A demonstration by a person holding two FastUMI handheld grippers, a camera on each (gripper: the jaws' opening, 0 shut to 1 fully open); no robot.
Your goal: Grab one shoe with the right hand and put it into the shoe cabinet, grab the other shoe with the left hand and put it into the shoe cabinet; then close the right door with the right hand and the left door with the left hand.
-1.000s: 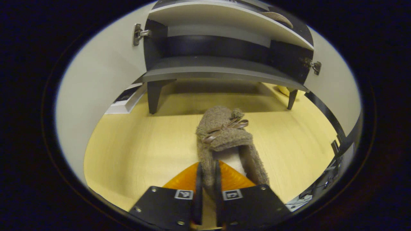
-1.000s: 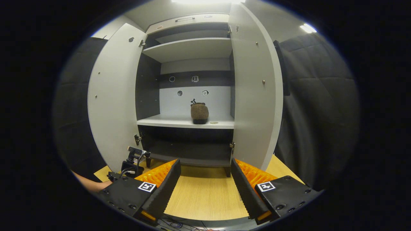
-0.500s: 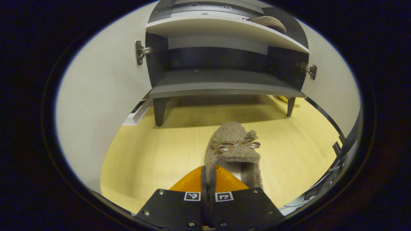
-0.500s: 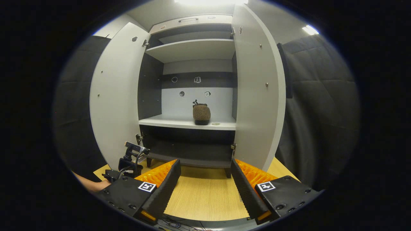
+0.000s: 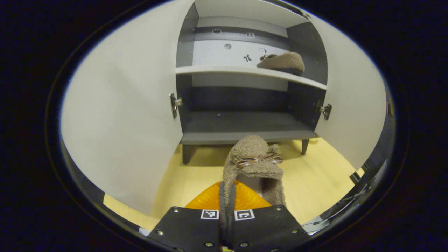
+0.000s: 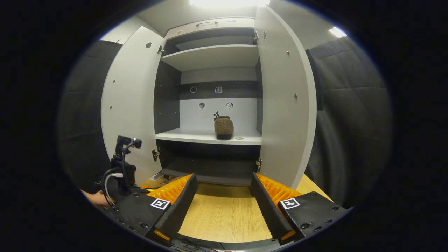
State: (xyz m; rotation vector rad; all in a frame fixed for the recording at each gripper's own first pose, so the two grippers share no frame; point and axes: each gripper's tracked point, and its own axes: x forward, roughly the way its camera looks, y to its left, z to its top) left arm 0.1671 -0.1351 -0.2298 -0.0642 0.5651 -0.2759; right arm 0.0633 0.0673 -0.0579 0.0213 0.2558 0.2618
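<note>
The left tongs [image 5: 226,196] pinch the side wall of a brown shoe [image 5: 253,164], toe at 12 o'clock toward the open cabinet [image 5: 241,122], above the table [image 5: 315,178]. The right tongs [image 6: 224,203] are spread wide, holding nothing. The other shoe [image 6: 224,126] sits on the middle shelf [image 6: 196,136].

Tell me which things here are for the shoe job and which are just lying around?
For the job:
held shoe
left hand-held gripper
shelved shoe
shoe cabinet
left door
right door

Just lying about:
small flat thing on the shelf
white box by the cabinet's foot
</note>
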